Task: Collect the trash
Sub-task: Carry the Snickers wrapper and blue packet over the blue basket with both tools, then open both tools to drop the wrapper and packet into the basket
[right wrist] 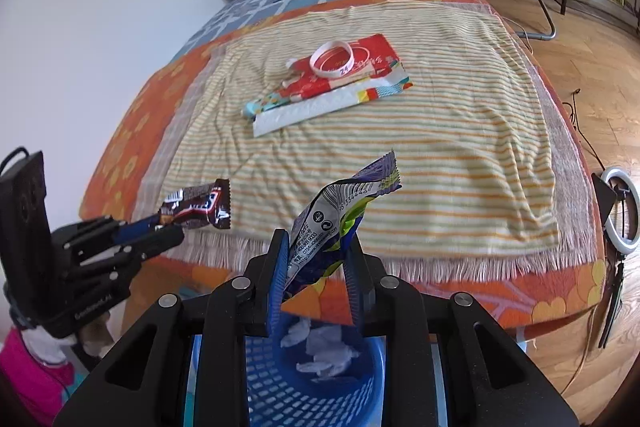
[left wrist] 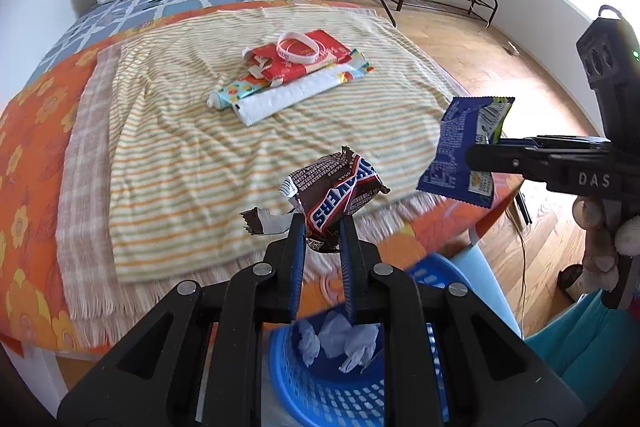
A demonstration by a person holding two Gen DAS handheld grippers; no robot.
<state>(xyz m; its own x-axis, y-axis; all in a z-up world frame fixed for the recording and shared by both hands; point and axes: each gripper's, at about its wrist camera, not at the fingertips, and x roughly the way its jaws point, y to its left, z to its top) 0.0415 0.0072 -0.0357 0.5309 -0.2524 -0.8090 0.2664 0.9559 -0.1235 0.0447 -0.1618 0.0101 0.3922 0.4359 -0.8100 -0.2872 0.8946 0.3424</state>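
The left gripper [left wrist: 322, 227] has its jaws clamped on a brown candy wrapper [left wrist: 336, 195]; the right gripper [right wrist: 318, 259] has its jaws clamped on a blue snack bag [right wrist: 332, 223]. Below both jaws sits a blue basket [right wrist: 280, 387] holding crumpled tissues [left wrist: 340, 341]. Only the right view shows a ring light [right wrist: 622, 211] beside the bed [right wrist: 440, 155].

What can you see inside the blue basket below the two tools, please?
Inside the blue basket lie several crumpled pieces of white tissue. The tool bodies cover much of its rim and floor in both views, so anything else lying deeper inside cannot be seen.
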